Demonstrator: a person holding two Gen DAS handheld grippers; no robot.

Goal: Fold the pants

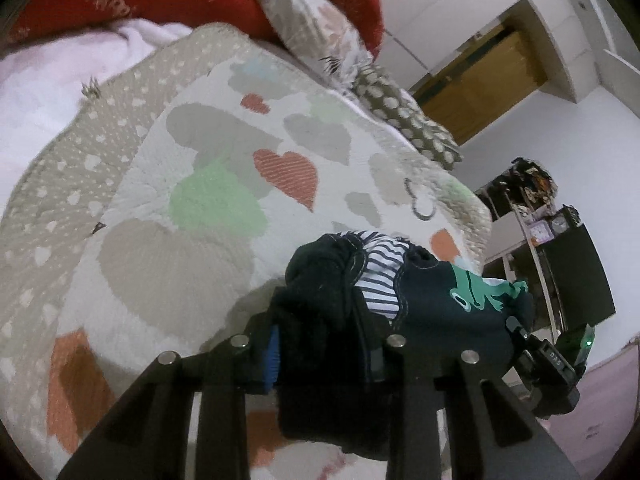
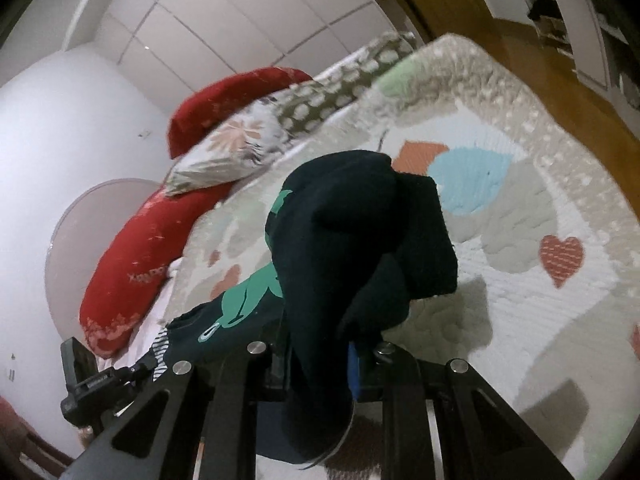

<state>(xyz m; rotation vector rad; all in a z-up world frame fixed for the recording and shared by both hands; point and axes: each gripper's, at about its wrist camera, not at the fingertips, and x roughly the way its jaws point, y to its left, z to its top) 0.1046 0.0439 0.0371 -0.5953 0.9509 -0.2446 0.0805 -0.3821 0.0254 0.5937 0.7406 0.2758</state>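
Dark navy pants with a green dinosaur print and a striped lining hang bunched above the quilt. My left gripper is shut on one end of the pants; dark fabric fills the gap between its fingers. My right gripper is shut on the other end of the pants, which drape forward over it. The right gripper also shows at the right edge of the left wrist view. The left gripper shows at the lower left of the right wrist view. The pants are held off the bed between both grippers.
A quilted bedspread with heart shapes covers the bed below. Red pillows and patterned cushions lie along the bed's far side. A white blanket lies at the left. A shelf and dark cabinet stand beyond the bed's corner.
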